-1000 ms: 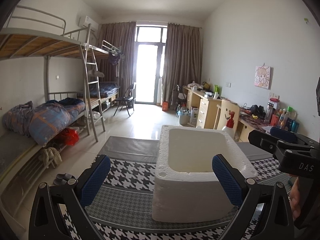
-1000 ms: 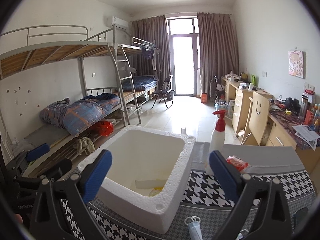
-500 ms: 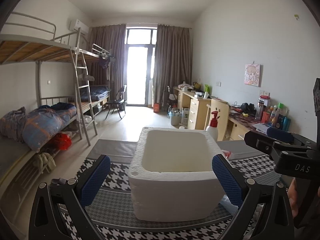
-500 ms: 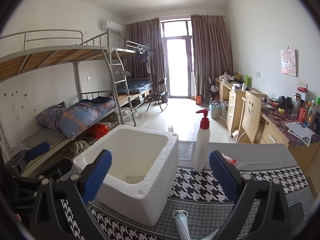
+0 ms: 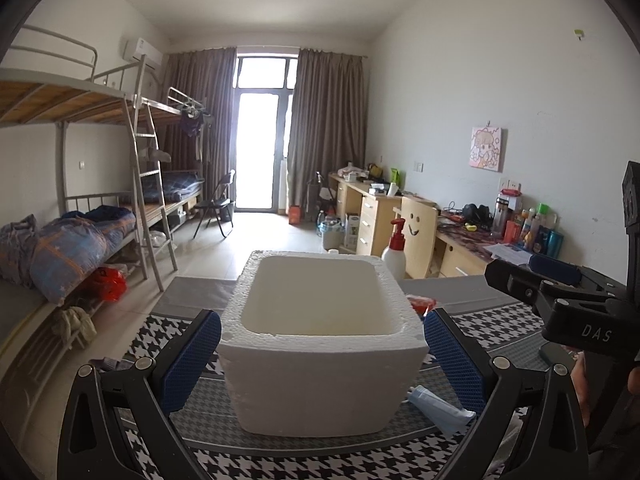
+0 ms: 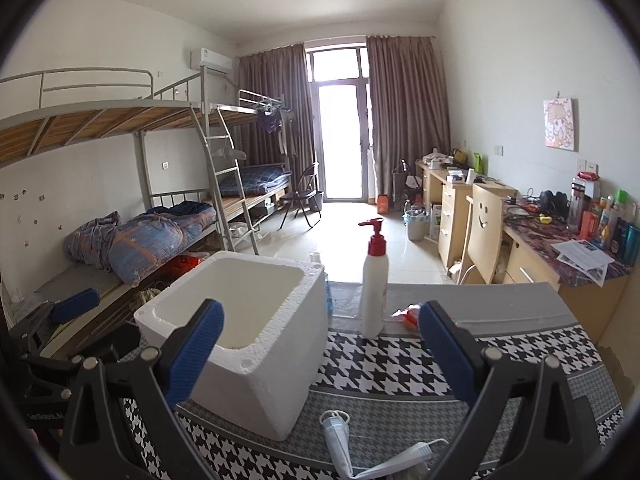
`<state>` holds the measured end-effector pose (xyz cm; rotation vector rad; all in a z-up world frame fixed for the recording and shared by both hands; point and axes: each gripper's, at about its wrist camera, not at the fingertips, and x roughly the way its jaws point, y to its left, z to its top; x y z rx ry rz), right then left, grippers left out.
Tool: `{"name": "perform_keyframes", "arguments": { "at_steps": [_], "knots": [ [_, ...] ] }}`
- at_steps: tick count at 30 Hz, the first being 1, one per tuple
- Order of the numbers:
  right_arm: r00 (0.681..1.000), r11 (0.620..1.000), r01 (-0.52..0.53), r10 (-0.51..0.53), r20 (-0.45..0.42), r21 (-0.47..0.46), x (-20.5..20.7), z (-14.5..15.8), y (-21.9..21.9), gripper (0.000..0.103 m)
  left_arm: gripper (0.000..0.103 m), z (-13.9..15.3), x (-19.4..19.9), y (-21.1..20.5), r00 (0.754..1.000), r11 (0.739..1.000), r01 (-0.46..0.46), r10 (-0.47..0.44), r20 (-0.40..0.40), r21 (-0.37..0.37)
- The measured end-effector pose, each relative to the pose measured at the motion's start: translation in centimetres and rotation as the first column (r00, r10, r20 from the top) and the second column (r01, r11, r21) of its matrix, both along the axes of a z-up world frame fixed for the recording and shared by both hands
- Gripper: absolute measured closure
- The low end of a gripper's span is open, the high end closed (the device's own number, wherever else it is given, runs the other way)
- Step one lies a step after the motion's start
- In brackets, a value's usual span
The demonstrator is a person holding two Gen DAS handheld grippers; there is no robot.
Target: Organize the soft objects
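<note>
sitting on the houndstooth cloth at centre, a white foam box, open at the top. framed by the left gripper, jaws spread wide, one blue pad at 9 o'clock of the box and the other at 3 o'clock, neither touching it. lying flat on the cloth at 5 o'clock of the box, a pale blue face mask, close below the right gripper, also spread wide and holding nothing. standing upright at 3 o'clock of the box in the right view, a white pump bottle with a red top; just beside it at 3 o'clock, a small red packet. beyond, bunk beds at 9 o'clock, desks at 3 o'clock.
</note>
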<state>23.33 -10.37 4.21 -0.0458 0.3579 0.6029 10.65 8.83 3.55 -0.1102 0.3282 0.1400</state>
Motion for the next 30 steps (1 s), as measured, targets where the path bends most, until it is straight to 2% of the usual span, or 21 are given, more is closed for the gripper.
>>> {"name": "perform_keyframes", "arguments": {
  "at_steps": [20, 30],
  "knots": [
    [0.996, 0.996, 0.090, -0.089, -0.010, 0.010, -2.0, -0.7, -3.9, 0.004, 0.001, -0.5, -0.2, -2.8, 0.994, 0.994, 0.107, -0.106, -0.012, 0.017],
    [0.991, 0.991, 0.134, -0.134, -0.007, 0.011, -2.8, -0.7, -5.2, 0.004, 0.001, -1.1, -0.1, -4.3, 0.988, 0.988, 0.155, -0.155, -0.011, -0.013]
  ]
}}
